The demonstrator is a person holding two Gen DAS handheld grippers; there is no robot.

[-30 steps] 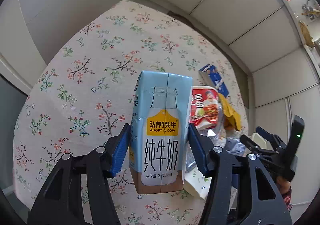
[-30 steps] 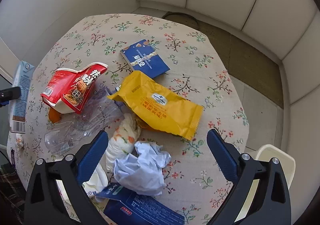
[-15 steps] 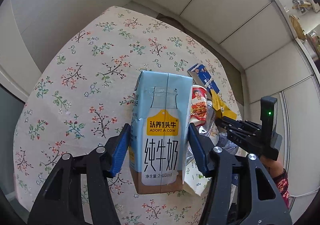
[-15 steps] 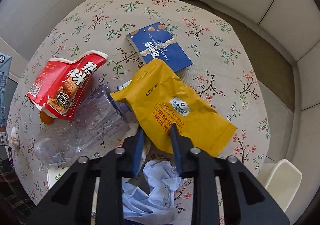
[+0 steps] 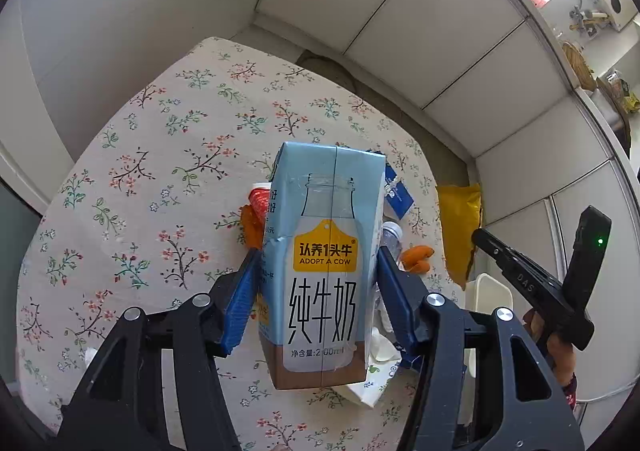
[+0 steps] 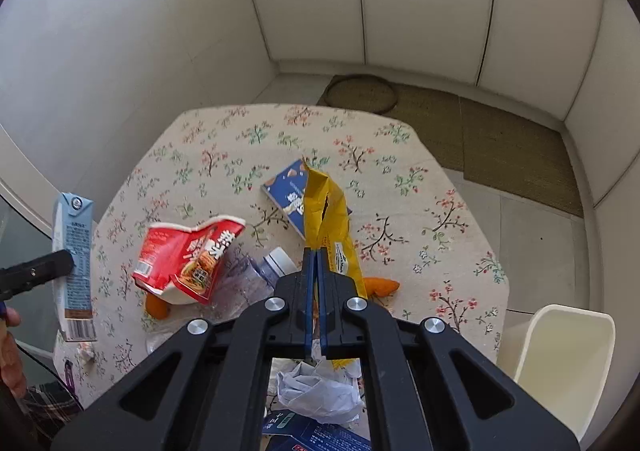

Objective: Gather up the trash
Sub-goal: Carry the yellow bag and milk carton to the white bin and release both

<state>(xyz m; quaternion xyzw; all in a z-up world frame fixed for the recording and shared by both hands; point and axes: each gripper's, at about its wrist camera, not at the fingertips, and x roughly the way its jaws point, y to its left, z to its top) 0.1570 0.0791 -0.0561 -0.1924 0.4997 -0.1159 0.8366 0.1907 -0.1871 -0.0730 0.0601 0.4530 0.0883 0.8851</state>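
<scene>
So, far left, left gripper clamps milk carton upright, blue pads pressed on both its sides, carton lifted off the floral tabletop; in the right wrist view the same carton sits at the left edge with a black finger on it and a bare hand below. Next on the tabletop: red noodle cup crushed on its side, orange peel touching its lower edge, clear plastic bottle lying flat, partly under the cup, white cap toward the centre. Blue packet flat beyond, partly hidden by the yellow bag. Centre: right gripper jaws have just been closing, now pressed together, pinching yellow bag, which hangs from it, raised off the tabletop, its top end sticking up past the fingertips. From the left wrist view the bag dangles off the tip of the right gripper. Second orange peel just right of the bag. Crumpled bluish paper wad and dark blue box near the bottom edge under the right gripper. Far right, cream bin beside the tabletop, off its edge
</scene>
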